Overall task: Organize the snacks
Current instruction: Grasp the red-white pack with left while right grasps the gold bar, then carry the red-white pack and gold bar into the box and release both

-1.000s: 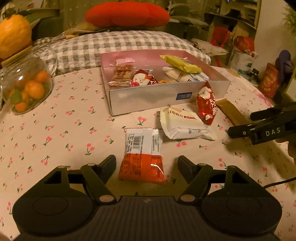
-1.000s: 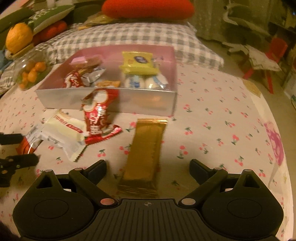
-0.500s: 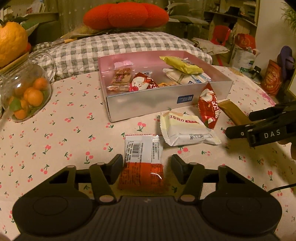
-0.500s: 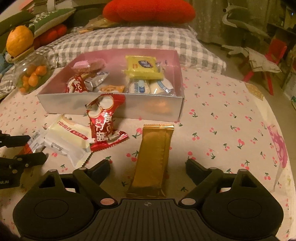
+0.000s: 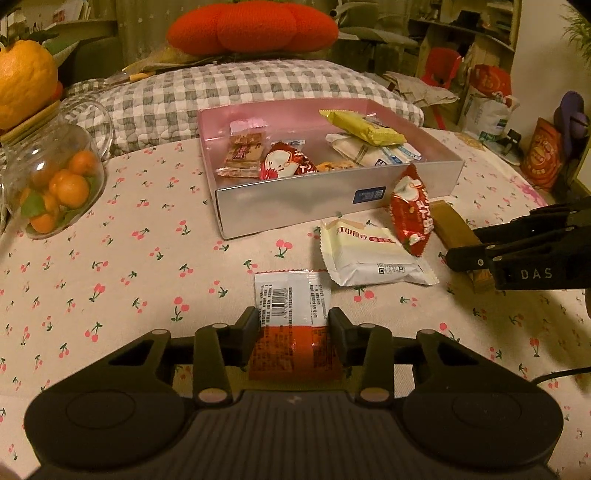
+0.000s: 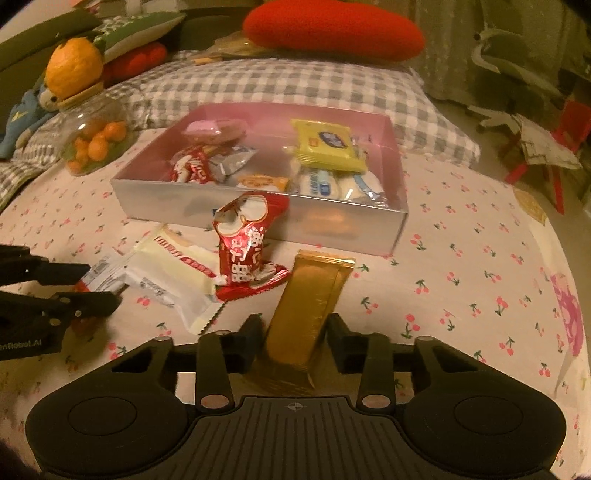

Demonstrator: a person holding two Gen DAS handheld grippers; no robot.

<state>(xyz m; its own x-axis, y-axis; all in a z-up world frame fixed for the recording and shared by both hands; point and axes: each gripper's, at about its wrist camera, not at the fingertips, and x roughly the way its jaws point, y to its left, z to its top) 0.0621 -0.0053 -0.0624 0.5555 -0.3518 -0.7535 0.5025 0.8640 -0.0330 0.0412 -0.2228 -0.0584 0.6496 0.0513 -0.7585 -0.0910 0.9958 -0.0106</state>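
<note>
An orange-and-white snack packet [image 5: 291, 295] lies on the cherry-print cloth between the fingers of my left gripper [image 5: 293, 325]. Its jaws are closing and both pads touch the packet's sides. A gold bar wrapper [image 6: 314, 288] lies lengthwise between the fingers of my right gripper [image 6: 295, 328], whose jaws are closing against it too. Behind them stands the silver box [image 5: 295, 199] with a pink inside, holding several snacks. A white packet [image 5: 365, 254] and a red packet [image 5: 412, 218] lie in front of the box, the red one leaning on its wall.
A glass jar of small oranges [image 5: 55, 184] stands at the left, with a large orange on its lid. A checked pillow [image 5: 240, 92] and a red cushion [image 5: 251, 26] lie behind the box. The cloth-covered surface drops off at the right.
Both grippers' fingers have drawn in from wide apart onto their packets: the left around the orange-and-white packet, the right around the gold bar. Neither packet has moved.
</note>
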